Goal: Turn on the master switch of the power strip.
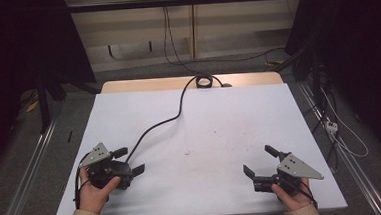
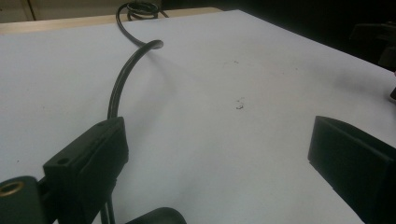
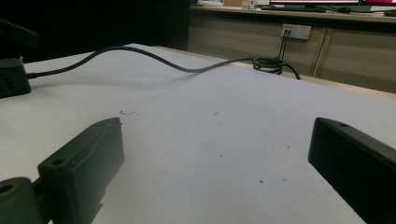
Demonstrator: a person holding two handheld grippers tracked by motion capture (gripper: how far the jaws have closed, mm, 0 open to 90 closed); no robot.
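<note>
My left gripper rests on the white table near its front left, held by a hand, its jaws wide apart with nothing between them. In the left gripper view the two black jaws frame bare white surface around the gripper. My right gripper sits near the front right, also held by a hand and open, pointing toward the table's middle. Its own view shows the gripper with empty table between the jaws.
A black cable runs from the left gripper across the table to a coil at the far edge, seen too as the cable and the cable. Small dark specks mark the centre. Floor rails flank the table.
</note>
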